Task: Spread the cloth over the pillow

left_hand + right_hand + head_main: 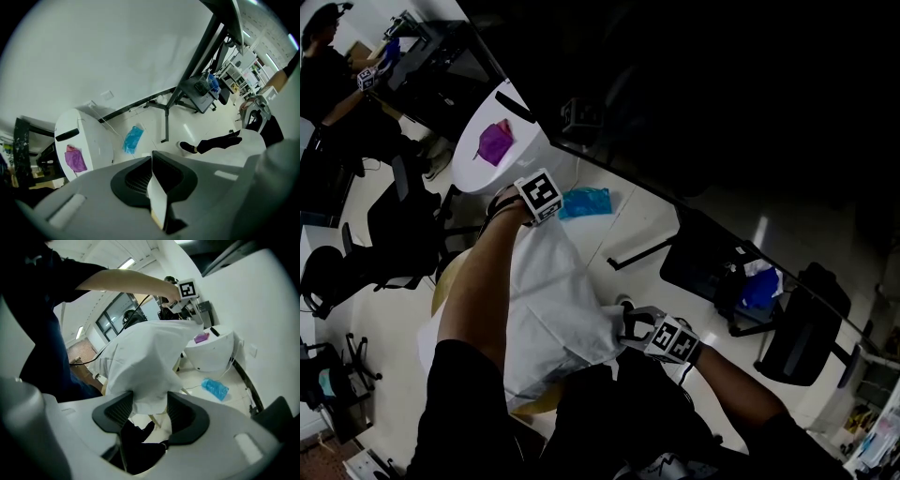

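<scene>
The left gripper (153, 164) points straight down with its jaws shut tight on a thin edge of the white cloth (548, 300). The right gripper (150, 403) has its jaws spread wide, and a bunched corner of the same cloth hangs between them without being squeezed.

The cloth stretches between the two grippers near the white table (474, 161). The left gripper holds the end closest to the table and the right gripper is at the far end. The cloth drapes over something bulky, but I cannot tell whether that is the pillow.

A purple rag (495, 142) lies on the table top, and a black bar (516, 107) sits at the table's edge. A blue bag (584, 202) lies on the floor just beside the table, close to the left gripper. Beyond the table, well away from the cloth, another person (328, 70) works at a desk.
</scene>
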`<state>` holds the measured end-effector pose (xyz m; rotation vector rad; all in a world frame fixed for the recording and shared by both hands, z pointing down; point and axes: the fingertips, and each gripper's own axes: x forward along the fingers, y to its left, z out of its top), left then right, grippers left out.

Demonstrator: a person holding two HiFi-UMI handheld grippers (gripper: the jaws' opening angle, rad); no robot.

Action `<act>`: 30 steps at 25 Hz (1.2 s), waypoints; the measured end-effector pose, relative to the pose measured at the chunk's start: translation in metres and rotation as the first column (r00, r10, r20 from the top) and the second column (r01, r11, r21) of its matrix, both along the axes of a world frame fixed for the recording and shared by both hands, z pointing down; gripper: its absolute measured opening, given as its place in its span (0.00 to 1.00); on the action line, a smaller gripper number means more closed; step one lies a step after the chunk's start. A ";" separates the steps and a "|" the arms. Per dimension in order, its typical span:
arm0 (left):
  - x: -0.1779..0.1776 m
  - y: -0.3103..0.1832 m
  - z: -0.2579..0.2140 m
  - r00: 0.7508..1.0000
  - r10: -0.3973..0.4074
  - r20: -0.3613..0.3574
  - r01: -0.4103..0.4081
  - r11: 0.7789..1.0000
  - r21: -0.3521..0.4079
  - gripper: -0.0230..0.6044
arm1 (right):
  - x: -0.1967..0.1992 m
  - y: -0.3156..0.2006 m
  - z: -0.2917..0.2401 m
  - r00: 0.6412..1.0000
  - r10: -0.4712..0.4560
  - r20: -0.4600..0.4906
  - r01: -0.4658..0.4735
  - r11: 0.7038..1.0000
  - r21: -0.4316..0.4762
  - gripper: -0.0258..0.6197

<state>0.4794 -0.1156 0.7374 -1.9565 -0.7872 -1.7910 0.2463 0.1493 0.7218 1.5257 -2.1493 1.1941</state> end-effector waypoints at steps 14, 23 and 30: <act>0.011 -0.008 -0.002 0.999 -0.020 -0.045 0.020 1.000 -0.002 0.04 | 0.004 0.023 -0.032 0.974 0.110 -0.197 -0.117 0.993 -0.027 0.07; -0.001 -0.006 0.025 0.999 0.037 -0.023 -0.035 0.996 0.080 0.04 | -0.003 0.024 -0.009 0.972 0.085 -0.218 -0.105 0.991 -0.082 0.07; 0.006 0.003 0.012 0.996 0.050 -0.071 -0.045 0.997 0.064 0.32 | 0.016 0.026 -0.029 0.951 0.122 -0.284 -0.136 0.990 -0.027 0.17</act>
